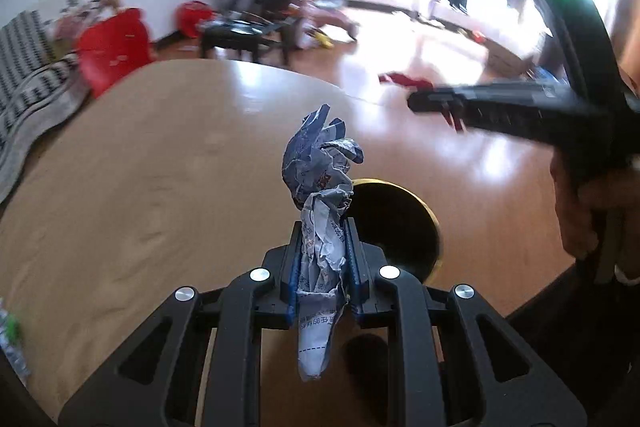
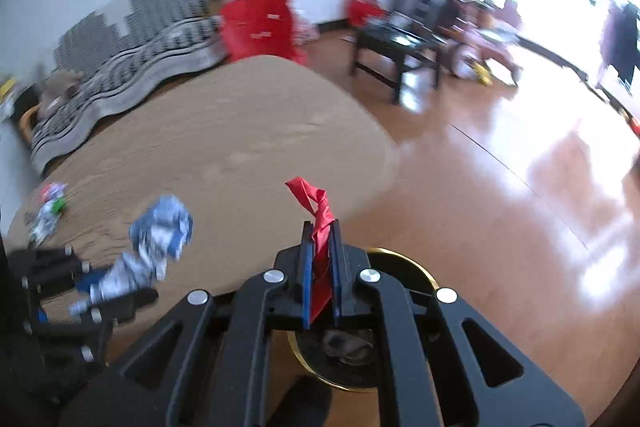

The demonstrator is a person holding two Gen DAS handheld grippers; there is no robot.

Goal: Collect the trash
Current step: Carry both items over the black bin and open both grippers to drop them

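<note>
The left gripper (image 1: 322, 227) is clamping a crumpled blue-and-white paper wrapper (image 1: 320, 163), the right gripper (image 2: 320, 231) is pinching a twisted red plastic strip (image 2: 316, 203), both hanging beside the gold-rimmed round black bin (image 1: 400, 223), the right nearer.

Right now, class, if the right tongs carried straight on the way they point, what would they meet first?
Probably the tan round rug, near its edge; the right tongs, shut on a red twisted wrapper, point down over it. Depth is unclear; the black gold-rimmed bin sits lower, beneath them.

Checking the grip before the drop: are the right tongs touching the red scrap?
Touching. The right wrist view shows the red scrap pinched between both blue pads of the right tongs.
</note>
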